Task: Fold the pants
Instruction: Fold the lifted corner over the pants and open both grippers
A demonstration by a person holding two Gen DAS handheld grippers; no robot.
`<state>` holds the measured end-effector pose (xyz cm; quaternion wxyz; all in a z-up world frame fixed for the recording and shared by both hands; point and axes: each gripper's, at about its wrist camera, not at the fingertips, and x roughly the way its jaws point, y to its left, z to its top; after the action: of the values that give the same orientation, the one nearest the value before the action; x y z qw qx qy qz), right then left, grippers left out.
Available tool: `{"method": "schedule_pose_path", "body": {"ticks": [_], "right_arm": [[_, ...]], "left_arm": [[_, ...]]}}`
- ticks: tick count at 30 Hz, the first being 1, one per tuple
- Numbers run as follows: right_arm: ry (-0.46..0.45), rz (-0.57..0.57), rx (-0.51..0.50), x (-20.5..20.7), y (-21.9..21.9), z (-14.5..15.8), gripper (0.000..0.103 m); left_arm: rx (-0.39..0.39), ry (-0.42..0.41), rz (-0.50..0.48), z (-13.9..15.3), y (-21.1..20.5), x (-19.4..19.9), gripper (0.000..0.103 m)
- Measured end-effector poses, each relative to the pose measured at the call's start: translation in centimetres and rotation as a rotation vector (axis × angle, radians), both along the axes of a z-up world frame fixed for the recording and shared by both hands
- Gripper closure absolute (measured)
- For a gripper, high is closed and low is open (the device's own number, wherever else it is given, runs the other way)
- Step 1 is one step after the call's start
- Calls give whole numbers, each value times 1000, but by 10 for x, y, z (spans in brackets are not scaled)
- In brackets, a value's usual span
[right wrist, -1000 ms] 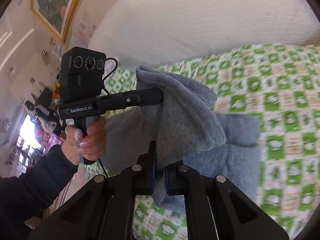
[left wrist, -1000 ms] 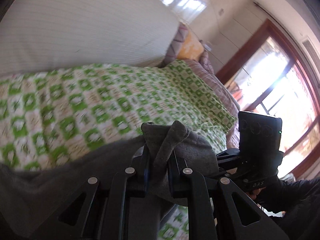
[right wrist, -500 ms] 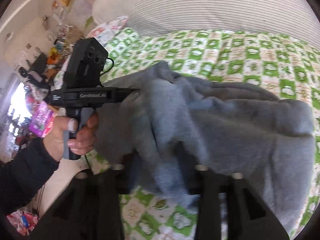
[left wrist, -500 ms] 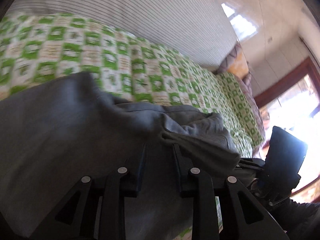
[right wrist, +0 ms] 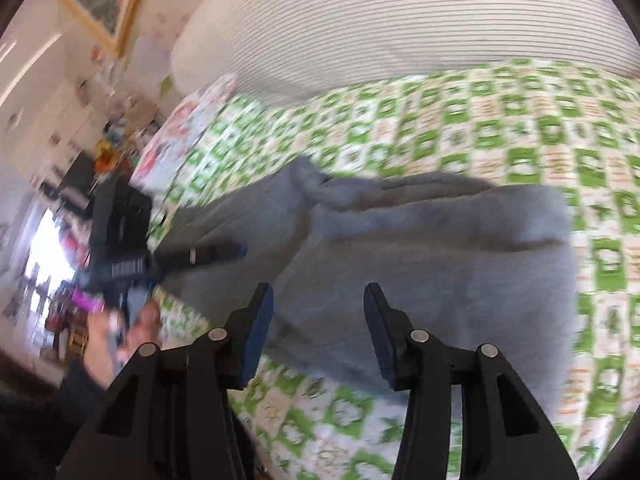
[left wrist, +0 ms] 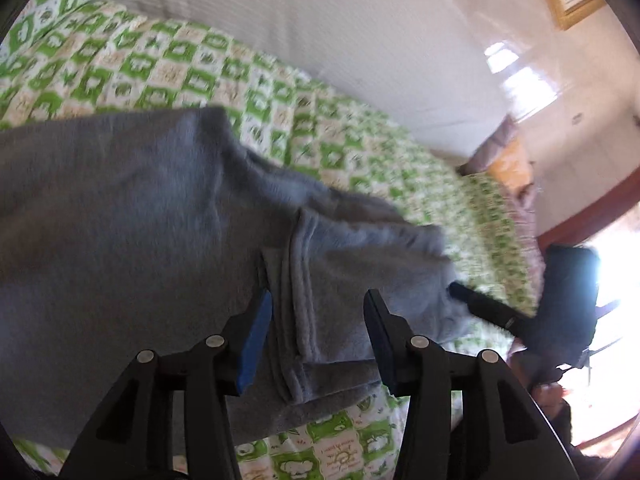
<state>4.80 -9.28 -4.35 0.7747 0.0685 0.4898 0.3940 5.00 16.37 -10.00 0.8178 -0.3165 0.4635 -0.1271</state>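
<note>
Item: grey fleece pants (left wrist: 132, 240), soft and thick, lay on the green-and-white checked bedspread (left wrist: 168, 72), doubled over with a stitched hem edge (left wrist: 298, 304) on top. The pants serve as the landmark for every position below.

Left of the pants' hem edge: left hand-held gripper (left wrist: 318, 338), black with blue pads. Jaws spread wide, one on each side of the hem, pinching nothing. The cloth lay slack between them.

Beyond the pants, toward the headboard: a pale ribbed cushion (right wrist: 420, 20) along the far side of the bed; a floral pillow (right wrist: 188, 120) off the pants' left corner in the right wrist view.

Right of the hem edge: right hand-held gripper (right wrist: 318, 330), same make. Jaws likewise spread, poised over the near edge of the pants (right wrist: 420, 264), holding nothing. In the left wrist view its black body showed just past the pants' right corner.

Condition: both views blurred; the number of layers could not be told.

Handling note (judgement): a fold appeared just laid, with both grippers released. To finish it well, withdraw straight back so that neither pad catches and drags the fleece, then check that the edges sit square. Any further fold calls for pinching both layers together near the two corners, lifting evenly, and laying the cloth down flat. Fleece of this thickness will tend to spring and bunch.
</note>
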Motion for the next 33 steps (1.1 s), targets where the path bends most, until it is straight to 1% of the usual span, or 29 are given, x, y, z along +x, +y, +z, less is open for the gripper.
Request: {"method": "schedule_pose_path", "body": {"ticks": [2,4,9,10,11,13,15,17,18,20,22,23,25,29,31,32,33], "right_arm": [[2,-41,-7,9,-8,1,54],[5,-59,-7,16,-10,2,54],[8,-77,-15,33,-5,0,54],[8,-78,-21,36,-1,-1,54],[6,-76,-30,40,3,-3,54],[1,-65,-47,45,11,-6,54],[-5,-55,-71,49,22,-11,54],[-1,-47,-86,53,29,-16,54],[3,-44,-96,55,31,-19,54],[17,-35,-105,56,38,-27,54],[28,-25,-108,55,41,-32,54],[26,-13,-115,52,44,-33,54],[12,4,-122,48,48,-31,54],[-10,54,-102,36,55,-18,54],[-16,77,-99,30,60,-15,54],[-17,91,-99,28,63,-15,54],[-20,101,-104,27,67,-16,54]], "left_arm": [[48,53,15,-10,-12,1,54],[67,80,19,-18,-22,3,54],[104,105,42,-27,-31,1,57],[102,109,49,-28,-31,1,63],[88,112,58,-30,-29,0,70],[89,114,68,-33,-28,0,77],[100,105,70,-31,-28,-3,81],[108,93,75,-31,-28,-6,91],[108,87,76,-30,-28,-7,92],[103,72,75,-28,-29,-10,96],[98,54,75,-24,-29,-14,98],[81,44,78,-21,-28,-17,99],[53,20,86,-12,-26,-24,99],[-1,-23,97,4,-23,-46,99],[-37,-16,102,2,-22,-54,99],[-64,1,111,-5,-20,-58,99],[-70,14,118,-11,-19,-60,99]]}}
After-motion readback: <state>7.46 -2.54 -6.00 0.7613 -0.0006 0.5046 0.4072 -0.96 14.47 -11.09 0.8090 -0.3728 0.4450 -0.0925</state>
